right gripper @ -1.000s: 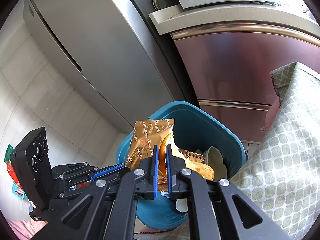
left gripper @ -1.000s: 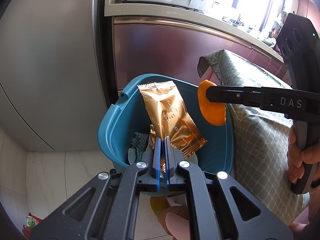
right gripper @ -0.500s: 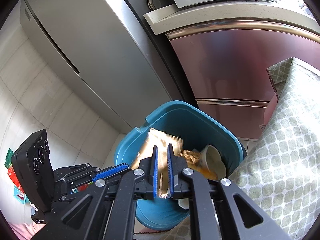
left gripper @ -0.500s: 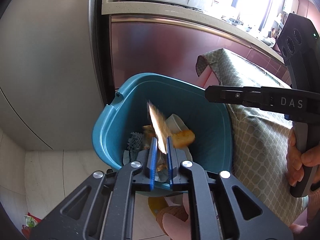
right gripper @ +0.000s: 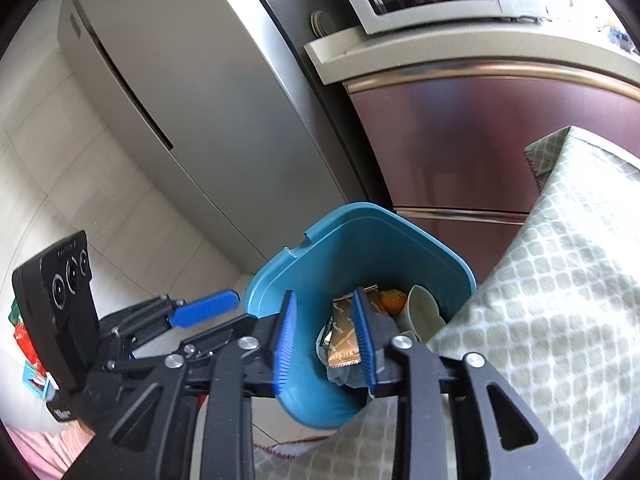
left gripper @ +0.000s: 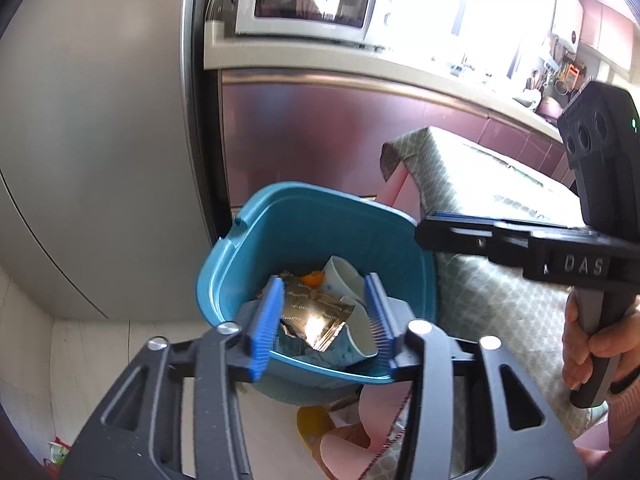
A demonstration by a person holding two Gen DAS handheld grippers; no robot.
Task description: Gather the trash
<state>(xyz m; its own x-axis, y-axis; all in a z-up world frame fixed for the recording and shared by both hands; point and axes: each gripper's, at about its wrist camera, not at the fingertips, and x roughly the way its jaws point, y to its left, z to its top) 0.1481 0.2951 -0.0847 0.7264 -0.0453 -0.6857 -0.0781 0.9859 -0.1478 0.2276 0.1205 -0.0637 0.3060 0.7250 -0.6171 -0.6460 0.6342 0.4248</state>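
Observation:
A teal trash bin [left gripper: 280, 216] stands on the floor beside the table; it also shows in the right wrist view [right gripper: 360, 236]. Inside it lie a gold snack wrapper [left gripper: 316, 316], an orange peel [left gripper: 313, 279] and a white paper cup [left gripper: 340, 276]. The right wrist view shows the wrapper [right gripper: 344, 340], the peel [right gripper: 392, 300] and the cup [right gripper: 422, 312] too. My left gripper [left gripper: 324, 312] is open and empty above the bin. My right gripper [right gripper: 324, 336] is open and empty above the bin's near rim.
A table with a green patterned cloth [right gripper: 540, 300] stands right of the bin. A grey fridge [left gripper: 100, 140] and maroon cabinets [left gripper: 320, 132] with a microwave [left gripper: 308, 0] on the counter lie behind. Colourful litter [right gripper: 24, 344] lies on the floor at left.
Both grippers opened. The gold wrapper dropped from my left gripper and the orange peel from my right gripper into the bin.

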